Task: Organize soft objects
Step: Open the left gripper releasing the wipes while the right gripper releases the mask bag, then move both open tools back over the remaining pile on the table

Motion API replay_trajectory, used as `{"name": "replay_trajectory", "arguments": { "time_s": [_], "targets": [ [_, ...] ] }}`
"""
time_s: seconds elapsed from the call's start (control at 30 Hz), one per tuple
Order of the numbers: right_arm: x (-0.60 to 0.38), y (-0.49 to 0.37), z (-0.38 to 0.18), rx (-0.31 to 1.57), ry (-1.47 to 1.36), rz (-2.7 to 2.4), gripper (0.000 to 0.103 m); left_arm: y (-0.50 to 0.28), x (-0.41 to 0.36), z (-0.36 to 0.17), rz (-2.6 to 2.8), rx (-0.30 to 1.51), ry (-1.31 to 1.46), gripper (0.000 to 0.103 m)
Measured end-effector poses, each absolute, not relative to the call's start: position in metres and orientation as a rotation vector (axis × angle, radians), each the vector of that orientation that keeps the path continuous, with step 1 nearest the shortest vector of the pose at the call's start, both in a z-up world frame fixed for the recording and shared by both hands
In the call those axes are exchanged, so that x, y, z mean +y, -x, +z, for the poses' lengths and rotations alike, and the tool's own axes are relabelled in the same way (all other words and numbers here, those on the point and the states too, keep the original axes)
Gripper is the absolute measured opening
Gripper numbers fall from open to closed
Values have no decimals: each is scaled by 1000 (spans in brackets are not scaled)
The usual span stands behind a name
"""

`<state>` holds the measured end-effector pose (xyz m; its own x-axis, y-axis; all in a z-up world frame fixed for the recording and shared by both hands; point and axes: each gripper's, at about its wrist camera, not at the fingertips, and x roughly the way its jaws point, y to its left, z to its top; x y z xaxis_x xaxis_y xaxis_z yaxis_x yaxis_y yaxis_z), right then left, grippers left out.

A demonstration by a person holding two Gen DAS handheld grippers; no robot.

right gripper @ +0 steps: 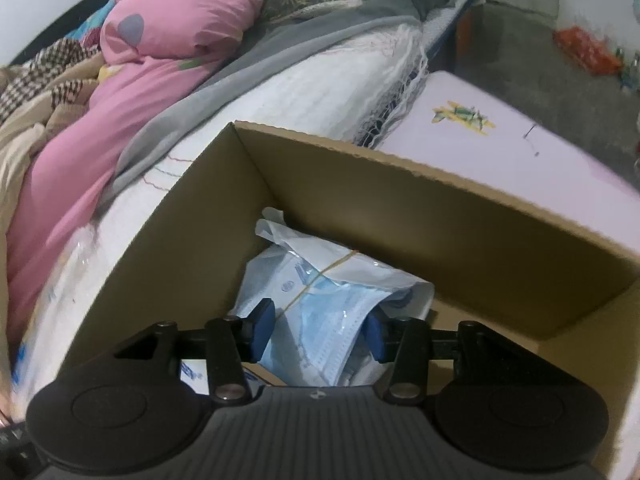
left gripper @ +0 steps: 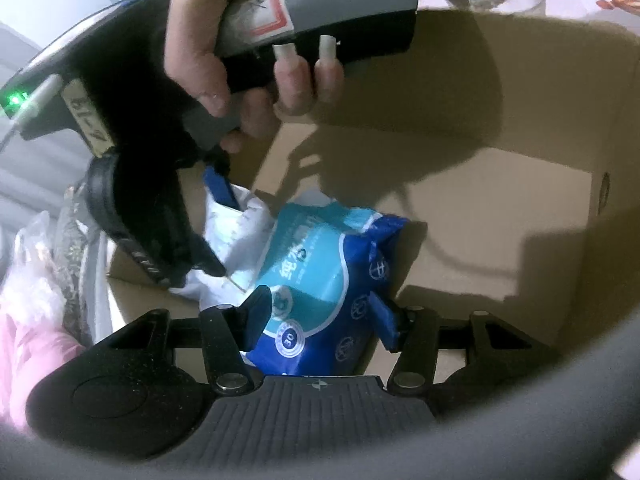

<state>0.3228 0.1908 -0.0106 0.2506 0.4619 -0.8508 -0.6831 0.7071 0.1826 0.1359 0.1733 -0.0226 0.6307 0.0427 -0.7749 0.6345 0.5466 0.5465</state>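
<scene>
Left wrist view is showing, at the left, a hand [left gripper: 200, 52] gripping the right gripper [left gripper: 216, 226], which is tilting steeply down into the cardboard box [left gripper: 520, 100]. Its two fingers are sitting on either side of a white bag of masks [left gripper: 248, 236] near the box's left wall. Just right of that, the blue pack of wipes [left gripper: 320, 264] is lying on the box floor, partly overlapping the bag. The left gripper [left gripper: 320, 314] is angling down over it with a finger on each side. Whether those pads are actually pressing the pack I cannot tell (both are at least sitting right at its edges).

Right wrist view is looking along the right gripper, whose pads appear to be clamping the bag from both sides. The bag is leaning in the box corner, with the pink quilt [right gripper: 160, 40] and mattress [right gripper: 304, 88] beyond the left wall.

Trouble is likely coming from crowding, as I judge it. Both tools are working in one corner, so a finger pulling out could be catching the loose plastic and dragging the bag back up. The overlapping pack may be sliding or tipping as the bag under it shifts. The thin film could also be tearing if it is pulled while pinched.
</scene>
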Motion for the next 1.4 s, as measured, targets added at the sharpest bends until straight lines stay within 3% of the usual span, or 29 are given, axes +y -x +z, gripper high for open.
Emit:
{"name": "replay_trajectory", "arguments": {
  "time_s": [0.07, 0.33, 0.43, 0.63, 0.83, 1.2, 1.4],
  "targets": [
    [191, -318, -5, 1048, 292, 776, 47, -132, 172, -18, -398, 829, -938, 68],
    [176, -288, 37, 986, 370, 787, 51, -110, 163, 17, -337, 760, -949, 71],
    [156, -274, 66, 917, 355, 799, 51, -101, 156, 36, -300, 747, -949, 79],
    [90, -242, 130, 728, 318, 801, 51, -88, 135, 76, -187, 685, -929, 79],
    [-20, -207, 161, 576, 188, 783, 52, -70, 99, 115, -212, 553, -714, 78],
    [-177, -222, 120, 598, 96, 556, 52, -118, 24, 98, -385, 667, -524, 66],
    [-236, -256, 77, 677, 20, 457, 52, -159, -18, 77, -486, 724, -594, 57]
  ]
}}
